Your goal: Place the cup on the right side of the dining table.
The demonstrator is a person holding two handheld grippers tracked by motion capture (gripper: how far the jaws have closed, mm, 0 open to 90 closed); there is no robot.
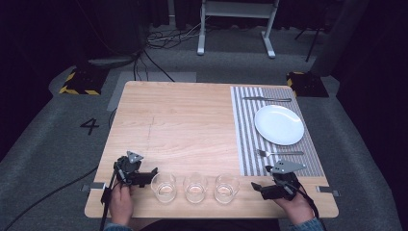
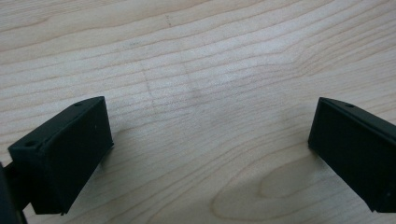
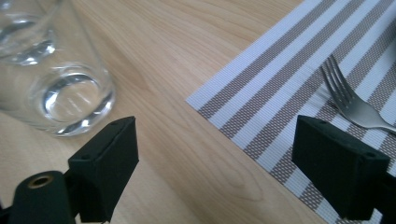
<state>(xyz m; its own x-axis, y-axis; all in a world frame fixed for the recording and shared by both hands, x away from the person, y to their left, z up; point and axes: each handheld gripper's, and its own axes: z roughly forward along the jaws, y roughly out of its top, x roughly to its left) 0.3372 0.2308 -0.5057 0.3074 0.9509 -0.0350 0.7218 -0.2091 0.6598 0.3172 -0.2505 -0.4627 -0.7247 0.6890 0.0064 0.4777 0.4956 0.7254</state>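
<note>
- Resting at the lower left of the high view, the left gripper (image 1: 150,174) is held in a hand (image 1: 121,202) at the near edge of the wooden table (image 1: 183,120); in the left gripper view its jaws are seen spread wide apart, with nothing but bare wood grain between them.
- At the lower right of the high view, the right gripper (image 1: 262,185) is held in the other hand (image 1: 294,207); in the right gripper view its jaws are likewise seen well apart and empty.
- Three clear glasses are lined up between the two grippers along the bottom of the high view: the left glass (image 1: 163,187), the middle glass (image 1: 195,187) and the right glass (image 1: 226,187).
- A striped placemat (image 1: 245,139) is laid over the right part of the table, with a white plate (image 1: 279,124) on it.
- A fork (image 1: 279,153) is seen below the plate, and its tines appear at the right of the right gripper view.
- A knife (image 1: 267,99) is laid above the plate, near the mat's top edge.
</note>
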